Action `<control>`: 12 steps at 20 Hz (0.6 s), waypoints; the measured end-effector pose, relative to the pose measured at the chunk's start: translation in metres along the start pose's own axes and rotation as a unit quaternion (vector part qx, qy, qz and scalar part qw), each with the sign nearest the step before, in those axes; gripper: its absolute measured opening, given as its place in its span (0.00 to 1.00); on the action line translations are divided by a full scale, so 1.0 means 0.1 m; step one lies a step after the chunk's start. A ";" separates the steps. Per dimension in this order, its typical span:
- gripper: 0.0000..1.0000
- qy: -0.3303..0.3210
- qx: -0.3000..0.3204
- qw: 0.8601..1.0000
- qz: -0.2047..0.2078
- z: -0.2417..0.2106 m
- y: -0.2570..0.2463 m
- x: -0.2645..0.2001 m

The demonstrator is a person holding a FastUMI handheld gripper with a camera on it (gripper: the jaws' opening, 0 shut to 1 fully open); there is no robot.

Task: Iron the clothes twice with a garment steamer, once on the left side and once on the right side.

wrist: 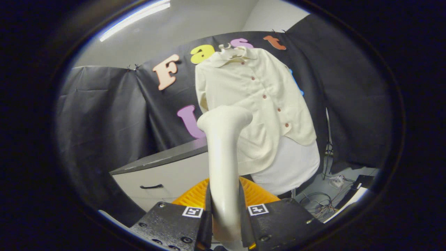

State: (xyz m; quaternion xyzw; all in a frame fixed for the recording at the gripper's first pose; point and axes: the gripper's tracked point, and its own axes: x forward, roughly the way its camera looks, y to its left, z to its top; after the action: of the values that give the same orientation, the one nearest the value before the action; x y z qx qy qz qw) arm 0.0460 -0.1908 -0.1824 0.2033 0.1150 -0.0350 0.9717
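Observation:
My gripper is shut on the cream handle of the garment steamer, which rises straight up between the fingers. Its flat head points toward a cream button-up shirt hanging on a hanger beyond the fingers. The steamer head overlaps the shirt's lower left part in the view; I cannot tell whether it touches the cloth. The shirt's hem hangs over a white layer below it.
A ribbed orange object sits just behind the fingers. A white cabinet with a dark top and a black drawer handle stands to the left of the shirt. Cables lie on the floor to the right.

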 end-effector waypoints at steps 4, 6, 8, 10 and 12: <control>0.32 -0.008 -0.011 1.000 0.025 0.03 0.65 -0.10; 0.32 -0.012 -0.015 0.999 0.040 0.01 0.99 -0.23; 0.32 -0.011 -0.036 0.998 0.050 -0.04 1.26 -0.36; 0.32 -0.007 -0.058 0.996 0.065 -0.07 1.53 -0.44; 0.32 -0.011 -0.076 0.994 0.080 -0.03 1.74 -0.50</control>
State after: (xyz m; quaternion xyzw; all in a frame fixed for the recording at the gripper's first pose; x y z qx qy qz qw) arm 0.0172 -0.0294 -0.1057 0.1373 0.0903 0.0496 0.9852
